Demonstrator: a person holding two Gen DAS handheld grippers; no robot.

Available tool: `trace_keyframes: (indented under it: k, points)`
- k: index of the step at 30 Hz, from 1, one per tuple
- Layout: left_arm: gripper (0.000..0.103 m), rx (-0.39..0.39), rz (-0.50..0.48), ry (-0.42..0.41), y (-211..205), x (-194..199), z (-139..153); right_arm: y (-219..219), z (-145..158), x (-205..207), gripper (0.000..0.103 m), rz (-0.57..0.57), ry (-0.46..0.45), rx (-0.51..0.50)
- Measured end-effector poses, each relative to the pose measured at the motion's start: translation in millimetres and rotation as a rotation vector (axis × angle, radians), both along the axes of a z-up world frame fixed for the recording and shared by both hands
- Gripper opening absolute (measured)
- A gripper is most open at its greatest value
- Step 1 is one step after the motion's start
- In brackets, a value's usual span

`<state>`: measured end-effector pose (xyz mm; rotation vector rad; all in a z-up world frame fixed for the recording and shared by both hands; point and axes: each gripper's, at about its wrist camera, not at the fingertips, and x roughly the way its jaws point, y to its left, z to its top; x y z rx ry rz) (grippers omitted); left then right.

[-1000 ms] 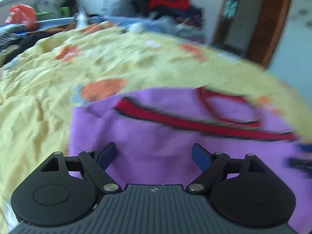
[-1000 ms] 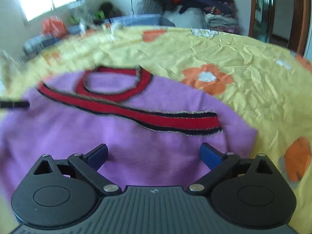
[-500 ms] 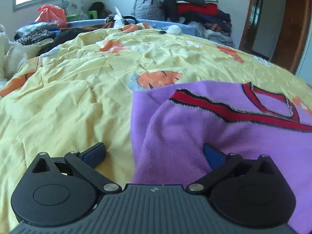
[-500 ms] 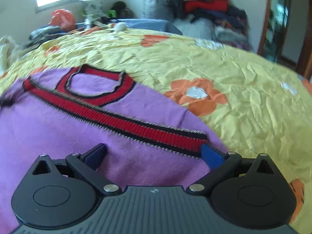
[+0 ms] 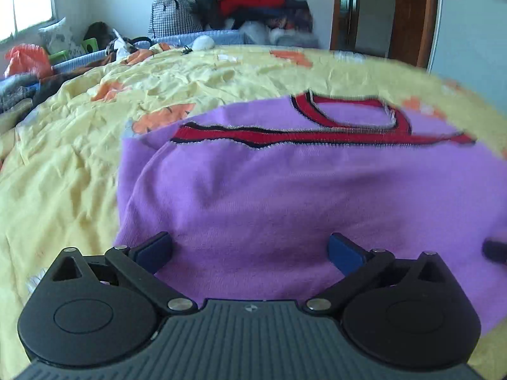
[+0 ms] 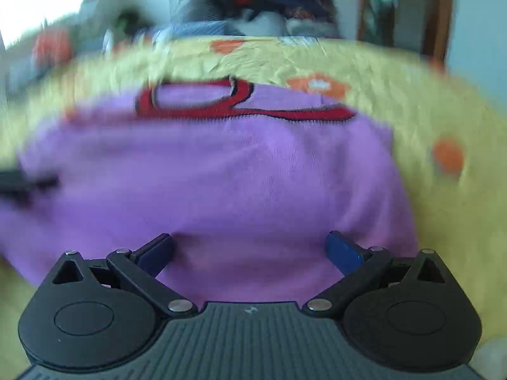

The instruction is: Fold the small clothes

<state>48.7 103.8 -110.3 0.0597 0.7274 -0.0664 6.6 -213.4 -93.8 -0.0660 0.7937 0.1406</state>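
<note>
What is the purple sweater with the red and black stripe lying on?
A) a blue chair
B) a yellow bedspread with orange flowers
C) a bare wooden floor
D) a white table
B: the purple knitted sweater with the red and black stripe lies spread on the crumpled yellow bedspread with orange flowers, which shows around its left side and top edge.
</note>
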Motion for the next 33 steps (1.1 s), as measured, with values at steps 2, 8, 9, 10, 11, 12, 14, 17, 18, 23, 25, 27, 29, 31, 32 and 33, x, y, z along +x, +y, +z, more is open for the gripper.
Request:
trace_keyframes:
  k: [2,8,9,10,11,12,14,17,18,23,25,27,29,31,32,33]
  points:
    - [0.103,0.036,0.005,-0.005,5,-8,-2,-12,0,3,0.103,-0.005,0.020,0.032]
    - [0.103,-0.012,0.158,0.026,34,-24,7,-30,2,3,0.103,-0.019,0.000,0.016]
    - [0.103,-0.018,0.173,0.039,32,-27,12,-29,7,1,0.103,-0.017,0.009,0.021]
    - [0.103,-0.031,0.170,0.038,28,-31,16,-29,13,-4,0.103,-0.016,0.002,0.044]
    - [0.103,-0.023,0.172,0.032,24,-34,20,-29,18,-9,0.103,-0.016,-0.009,0.072]
    - [0.103,0.003,0.175,0.022,18,-37,23,-28,21,-13,0.103,-0.015,-0.009,0.089]
    - [0.103,0.031,0.166,0.015,9,-41,22,-27,21,-18,0.103,-0.022,0.005,0.098]
    - [0.103,0.057,0.184,0.062,7,-39,7,-27,4,-21,0.103,-0.046,0.032,0.022]
    - [0.103,0.038,0.183,0.045,10,-42,5,-33,0,-24,0.103,-0.034,0.004,0.021]
    - [0.103,0.026,0.181,0.029,13,-45,2,-65,-3,-15,0.103,-0.098,0.002,0.043]
    - [0.103,0.024,0.180,0.029,13,-44,2,-58,5,-13,0.103,-0.103,0.027,0.011]
    - [0.103,0.026,0.182,0.029,12,-45,2,-44,16,-17,0.103,-0.101,-0.002,-0.020]
    - [0.103,0.023,0.184,0.027,12,-45,2,-35,21,-21,0.103,-0.075,-0.007,0.013]
    - [0.103,0.025,0.182,0.025,12,-46,2,-27,16,-23,0.103,-0.045,0.008,0.023]
    - [0.103,0.024,0.181,0.025,13,-47,2,-25,10,-24,0.103,-0.038,0.030,0.005]
    - [0.103,0.025,0.180,0.024,12,-47,2,-27,3,-25,0.103,-0.039,0.039,-0.007]
